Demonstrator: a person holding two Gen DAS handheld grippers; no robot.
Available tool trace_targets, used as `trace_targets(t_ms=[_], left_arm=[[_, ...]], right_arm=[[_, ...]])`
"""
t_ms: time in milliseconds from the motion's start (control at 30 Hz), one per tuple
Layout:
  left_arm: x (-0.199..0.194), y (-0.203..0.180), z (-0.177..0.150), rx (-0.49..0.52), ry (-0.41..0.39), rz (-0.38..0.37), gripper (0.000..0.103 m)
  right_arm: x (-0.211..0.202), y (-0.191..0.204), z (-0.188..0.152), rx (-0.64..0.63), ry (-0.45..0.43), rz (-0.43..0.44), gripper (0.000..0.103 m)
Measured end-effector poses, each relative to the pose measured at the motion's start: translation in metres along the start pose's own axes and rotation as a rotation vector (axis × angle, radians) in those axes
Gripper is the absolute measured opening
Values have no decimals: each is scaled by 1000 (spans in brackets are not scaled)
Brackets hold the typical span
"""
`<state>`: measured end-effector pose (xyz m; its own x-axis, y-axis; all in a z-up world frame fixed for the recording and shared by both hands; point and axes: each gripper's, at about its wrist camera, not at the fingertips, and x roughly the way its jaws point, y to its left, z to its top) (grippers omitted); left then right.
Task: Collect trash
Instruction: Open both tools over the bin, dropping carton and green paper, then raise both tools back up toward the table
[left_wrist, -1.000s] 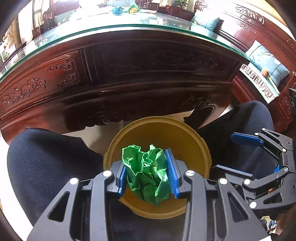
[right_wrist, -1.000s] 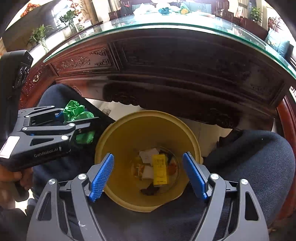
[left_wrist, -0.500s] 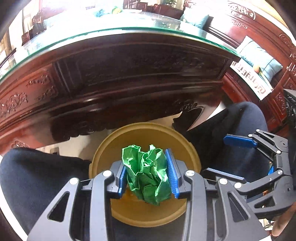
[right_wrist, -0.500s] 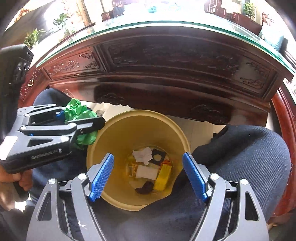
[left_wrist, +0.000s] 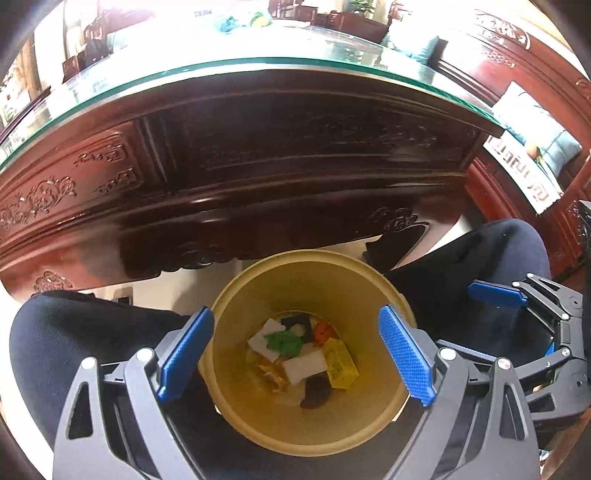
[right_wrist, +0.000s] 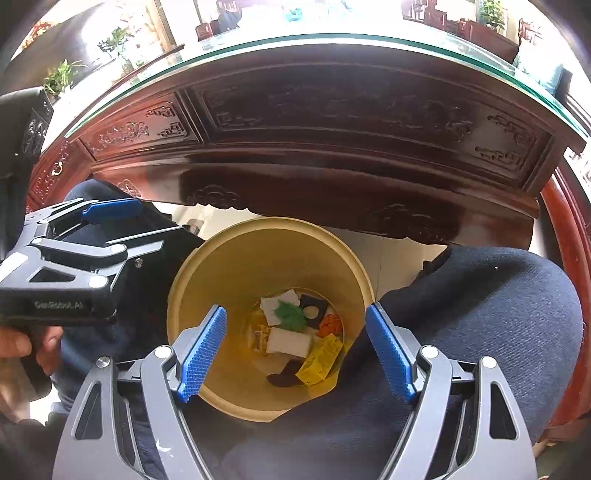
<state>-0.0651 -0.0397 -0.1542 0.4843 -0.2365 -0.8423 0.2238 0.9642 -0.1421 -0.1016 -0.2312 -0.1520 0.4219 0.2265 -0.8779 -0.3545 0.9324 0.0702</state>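
Observation:
A yellow bin (left_wrist: 369, 280) stands on the floor between the person's knees; it also shows in the right wrist view (right_wrist: 229, 266). A crumpled green paper ball (left_wrist: 283, 342) lies at its bottom among several scraps, also visible in the right wrist view (right_wrist: 291, 315). My left gripper (left_wrist: 295, 350) is open and empty above the bin's mouth; it shows from the side in the right wrist view (right_wrist: 122, 221). My right gripper (right_wrist: 297, 349) is open and empty over the bin, and shows in the left wrist view (left_wrist: 476, 321) at the right.
A carved dark wood table (left_wrist: 258, 155) with a glass top (left_wrist: 229, 66) rises just behind the bin. The person's dark-trousered legs (left_wrist: 85, 332) (right_wrist: 480, 314) flank the bin. More trash (left_wrist: 229, 24) lies far back on the glass top.
My left gripper opened and let go of the green paper ball, which dropped to the bottom of the bin. The right gripper stayed open over the bin.

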Motion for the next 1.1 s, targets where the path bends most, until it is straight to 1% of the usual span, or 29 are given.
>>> trace_targets(t_ms=[133,300,433,567,633,667,700,767,833,867,933,1000,1067,1100], left_arm=[[-1,5,0,-20,-4,9,90],[-2,7,2,-15,-7,13,90],[-5,11,12,-24,-31,20,90],[-13,19,36,-31,-73,46,90],[-23,23,55,-27,-113,60,91],[-26,25,64,-23,-132,67,93],[-32,26,77,-18,-160,80,99],[-44,28,106,-8,-225,112,99],[-53,28,133,4,-271,125,99],[-56,28,147,7,-293,135,99],[-61,30,181,16,-342,154,99],[-58,33,213,21,-374,184,99],[-44,39,245,19,-364,197,99],[-32,45,264,10,-343,197,99]], right_arm=[[1,3,1,-6,-2,4,75],[1,9,6,-26,-11,25,75],[-6,13,18,-42,-71,63,74],[-17,10,44,-41,-147,76,74],[-23,8,61,-52,-186,60,74],[-28,7,73,-58,-214,45,74],[-32,6,85,-62,-238,33,75],[-42,1,111,-60,-302,11,79],[-53,-3,136,-48,-363,-12,87],[-60,-6,151,-45,-404,-20,88],[-68,-10,175,-44,-464,-44,95],[-70,-17,198,-40,-504,-70,95],[-66,-27,226,-32,-513,-82,95],[-62,-33,238,-23,-515,-86,95]])
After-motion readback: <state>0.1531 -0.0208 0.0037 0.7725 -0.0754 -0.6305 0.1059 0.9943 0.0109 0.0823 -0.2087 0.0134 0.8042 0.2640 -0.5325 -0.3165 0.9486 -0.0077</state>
